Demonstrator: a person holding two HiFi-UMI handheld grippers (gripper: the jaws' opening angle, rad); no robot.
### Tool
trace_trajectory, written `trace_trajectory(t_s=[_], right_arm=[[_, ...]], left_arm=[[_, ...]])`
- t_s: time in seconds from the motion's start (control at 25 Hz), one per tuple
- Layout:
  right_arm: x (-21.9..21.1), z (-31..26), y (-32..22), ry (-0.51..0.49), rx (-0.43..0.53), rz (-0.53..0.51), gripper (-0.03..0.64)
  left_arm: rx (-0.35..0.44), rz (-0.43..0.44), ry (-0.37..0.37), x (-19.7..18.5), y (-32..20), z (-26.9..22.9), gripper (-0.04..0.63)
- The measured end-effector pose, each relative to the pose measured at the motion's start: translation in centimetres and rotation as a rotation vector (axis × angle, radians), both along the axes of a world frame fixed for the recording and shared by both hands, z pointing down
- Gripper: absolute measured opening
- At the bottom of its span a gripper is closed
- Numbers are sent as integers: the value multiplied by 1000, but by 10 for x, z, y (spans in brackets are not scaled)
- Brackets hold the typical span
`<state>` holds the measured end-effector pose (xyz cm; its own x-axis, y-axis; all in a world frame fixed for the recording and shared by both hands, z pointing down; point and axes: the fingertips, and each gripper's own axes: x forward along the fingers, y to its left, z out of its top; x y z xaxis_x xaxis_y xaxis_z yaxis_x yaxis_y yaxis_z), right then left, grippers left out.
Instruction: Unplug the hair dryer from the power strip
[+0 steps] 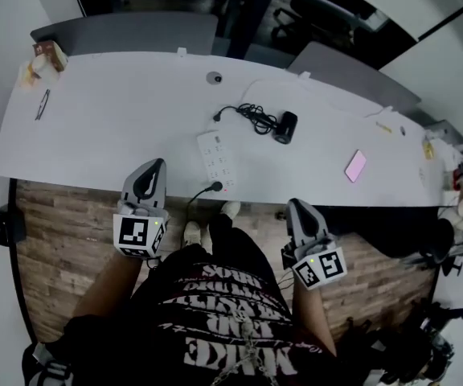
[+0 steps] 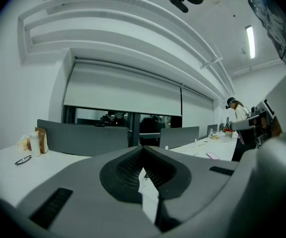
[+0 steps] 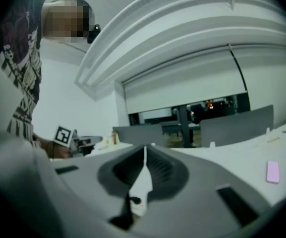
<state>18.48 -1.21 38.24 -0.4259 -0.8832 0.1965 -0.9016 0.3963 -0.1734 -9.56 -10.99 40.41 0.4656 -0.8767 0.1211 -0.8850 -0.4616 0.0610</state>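
**Mia:** Where is the hair dryer?

**Ben:** The black hair dryer (image 1: 285, 127) lies on the white table (image 1: 119, 127). It is past the power strip and a bit to the right.

**Mia:** And the power strip?

**Ben:** The white power strip (image 1: 217, 159) lies flat in the middle, near the front edge of the table. A dark wire (image 1: 203, 191) comes out of its near end and drops off the edge.

**Mia:** Is the dryer plugged in?

**Ben:** Its black cord (image 1: 251, 117) is bunched up next to it. The cord's end (image 1: 218, 117) sits just past the far end of the strip. I cannot tell if it is in a hole or just lying there.

**Mia:** What about the two grippers?

**Ben:** The left gripper (image 1: 156, 167) is at the front edge of the table, left of the strip. Its jaws are pressed together and hold nothing. The right gripper (image 1: 295, 206) is over the wood floor (image 1: 63, 232), right of the strip. Its jaws are pressed together too, with nothing in them. Both are apart from the strip and the dryer.

**Mia:** Anything else on the table?

**Ben:** A pink phone (image 1: 355, 166) on the right, and glasses (image 1: 43, 103) far on the left
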Motion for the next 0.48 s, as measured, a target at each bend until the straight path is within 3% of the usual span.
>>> trace_trajectory(t_s=[0.48], right_arm=[[-45, 52, -72, -86, -90, -196, 35]], left_arm=[[-143, -65, -58, -7, 0, 56, 23]])
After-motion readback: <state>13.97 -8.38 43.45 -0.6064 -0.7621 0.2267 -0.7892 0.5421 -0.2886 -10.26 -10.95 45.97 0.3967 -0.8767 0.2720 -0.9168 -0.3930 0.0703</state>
